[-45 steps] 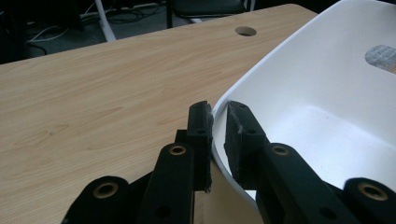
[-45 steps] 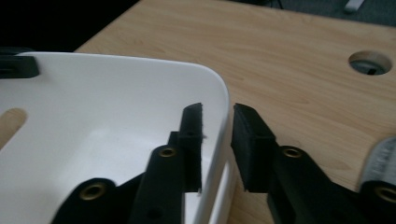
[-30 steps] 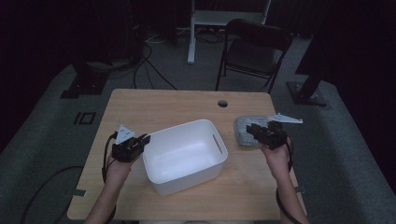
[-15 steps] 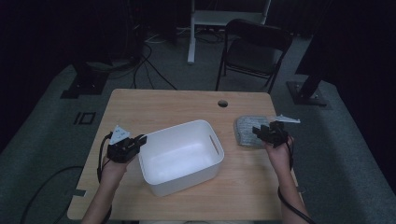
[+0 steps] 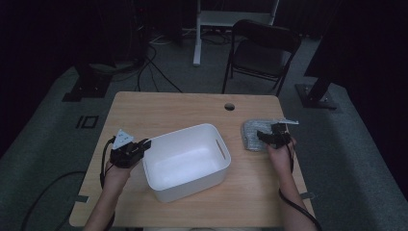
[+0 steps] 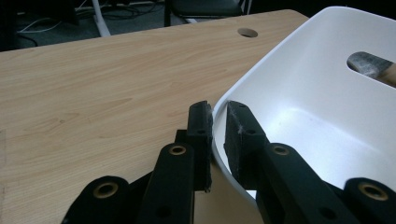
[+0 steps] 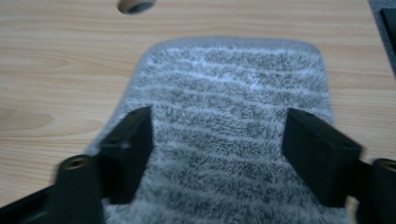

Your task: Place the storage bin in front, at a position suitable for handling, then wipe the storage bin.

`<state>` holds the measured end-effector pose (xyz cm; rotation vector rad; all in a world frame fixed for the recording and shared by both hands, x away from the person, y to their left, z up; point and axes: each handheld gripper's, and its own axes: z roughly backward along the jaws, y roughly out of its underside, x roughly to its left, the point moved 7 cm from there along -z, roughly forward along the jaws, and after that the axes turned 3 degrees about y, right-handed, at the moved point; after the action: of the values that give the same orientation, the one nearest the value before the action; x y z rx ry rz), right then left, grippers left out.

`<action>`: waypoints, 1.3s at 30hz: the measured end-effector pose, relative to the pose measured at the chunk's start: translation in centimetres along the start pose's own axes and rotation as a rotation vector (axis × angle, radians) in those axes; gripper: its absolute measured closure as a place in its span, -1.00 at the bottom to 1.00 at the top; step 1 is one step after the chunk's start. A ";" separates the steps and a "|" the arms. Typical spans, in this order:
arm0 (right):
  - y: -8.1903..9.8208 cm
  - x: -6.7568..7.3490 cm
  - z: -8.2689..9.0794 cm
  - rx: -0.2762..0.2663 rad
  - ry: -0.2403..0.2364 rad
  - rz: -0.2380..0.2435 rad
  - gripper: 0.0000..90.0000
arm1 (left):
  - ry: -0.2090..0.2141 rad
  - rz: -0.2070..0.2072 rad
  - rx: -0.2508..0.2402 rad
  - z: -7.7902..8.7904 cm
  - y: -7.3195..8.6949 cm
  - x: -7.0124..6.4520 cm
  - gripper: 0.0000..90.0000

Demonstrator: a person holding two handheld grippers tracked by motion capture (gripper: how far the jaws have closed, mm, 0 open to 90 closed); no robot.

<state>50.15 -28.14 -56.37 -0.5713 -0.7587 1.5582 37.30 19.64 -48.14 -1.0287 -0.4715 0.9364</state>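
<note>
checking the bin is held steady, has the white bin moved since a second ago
No. The white bin sits the same way relative to the table hole, with the left hand-held gripper clamped on its rim.

Towel (image 7: 229, 140) near end cut off by bottom edge in right gripper view, fuzzy with blur; bin (image 6: 327, 116) cut by right edge in left gripper view; towel sliver through bin handle slot; chair (image 5: 262, 53) legs lost in dark.
</note>
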 end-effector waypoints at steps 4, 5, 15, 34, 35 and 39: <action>0.8 -0.1 -1.3 0.031 0.020 -0.021 -0.56 | -0.001 -0.001 0.000 0.0 0.0 0.0 0.78; 0.9 -0.2 -1.5 0.035 0.025 -0.021 -0.57 | -0.001 -0.001 0.000 0.0 0.0 0.0 0.78; 1.4 -0.1 -2.2 0.056 0.038 -0.002 -0.59 | -0.006 -0.004 0.000 0.0 0.0 0.0 0.78; 1.6 0.5 -2.4 0.100 0.024 0.096 -0.49 | -0.008 -0.001 -0.001 0.0 0.0 0.0 0.78; 1.6 0.8 -2.3 0.107 0.017 0.101 -0.33 | -0.008 -0.002 -0.001 0.0 0.0 0.0 0.78; 1.5 2.0 -1.8 0.118 0.000 0.111 0.21 | -0.009 -0.001 0.000 0.0 0.0 0.0 0.79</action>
<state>50.21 -25.93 -58.60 -0.5339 -0.6390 1.6933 37.26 19.60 -48.14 -1.0248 -0.4797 0.9407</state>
